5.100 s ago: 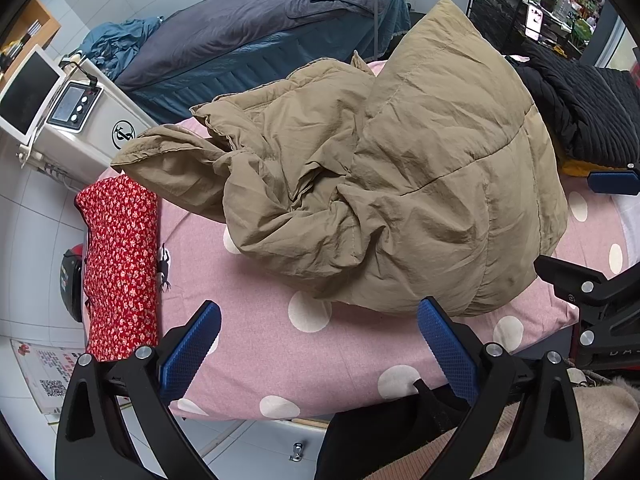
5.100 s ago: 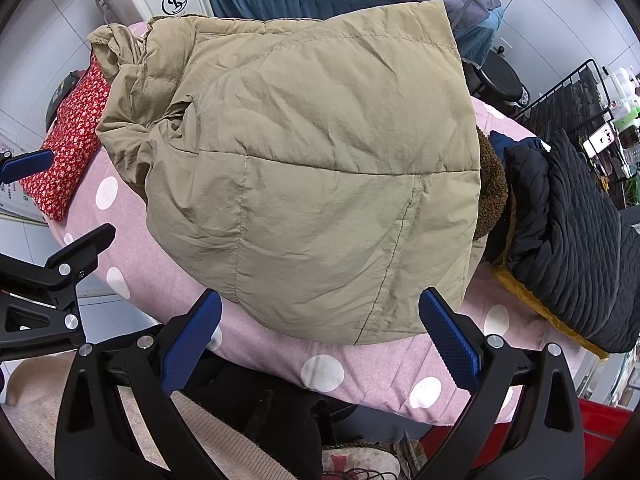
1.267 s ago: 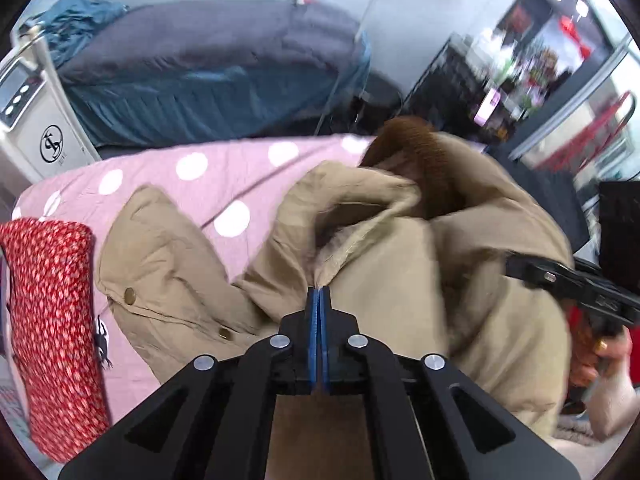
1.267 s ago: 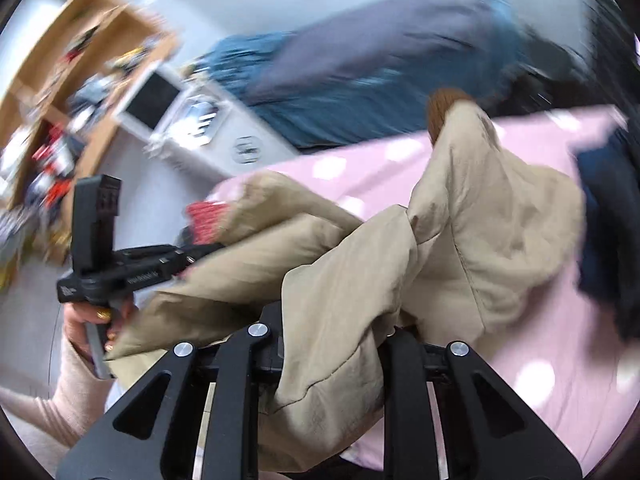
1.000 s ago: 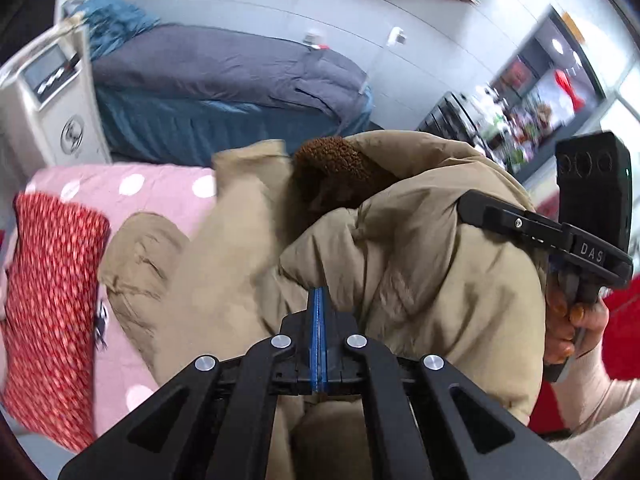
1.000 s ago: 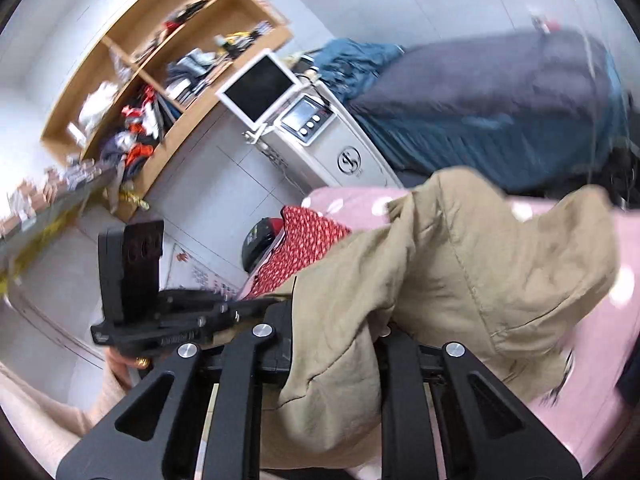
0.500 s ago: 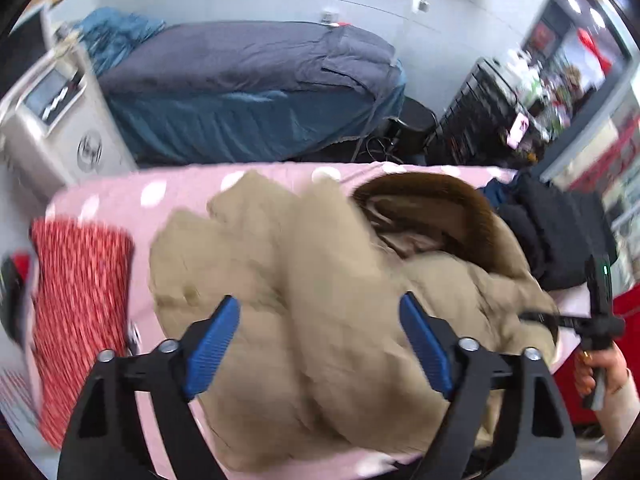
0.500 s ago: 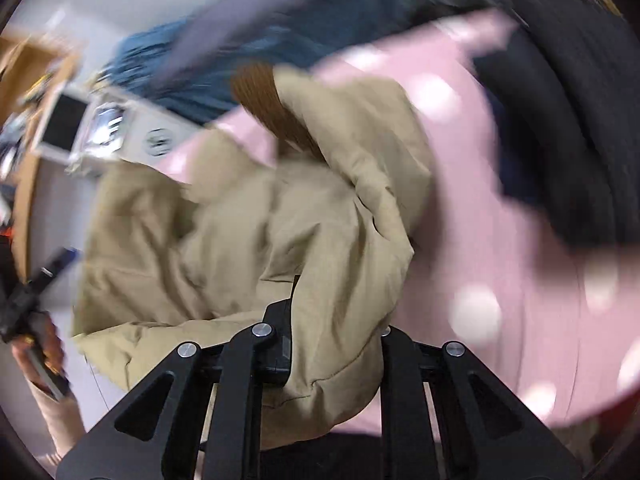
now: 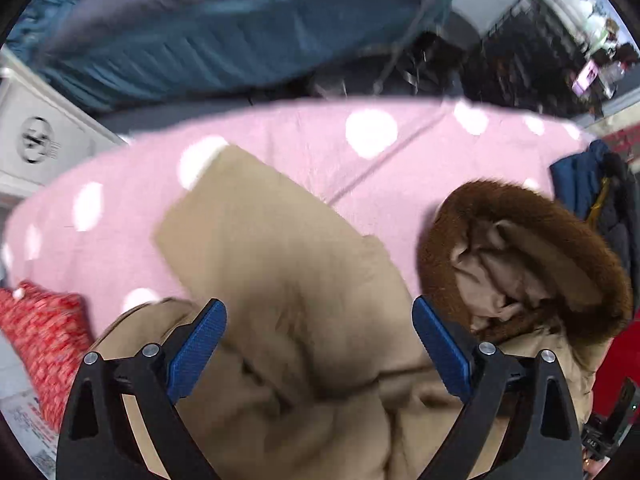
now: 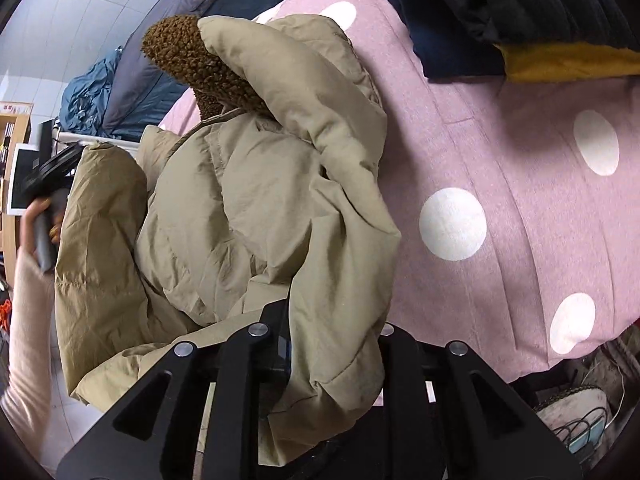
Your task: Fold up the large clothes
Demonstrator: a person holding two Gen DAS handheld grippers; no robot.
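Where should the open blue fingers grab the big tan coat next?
Probably the flat sleeve end of the tan coat, lying spread on the pink dotted cover. It is thin and clear of the bulky folds. The left gripper, its fingers opening with nothing pinched, could come from above. The right gripper is shut on the coat's edge.

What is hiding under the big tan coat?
Under the tan coat you can see the pink blanket with white dots, which pokes out around it. Whatever lies beneath the coat's middle is covered, so it cannot be seen.
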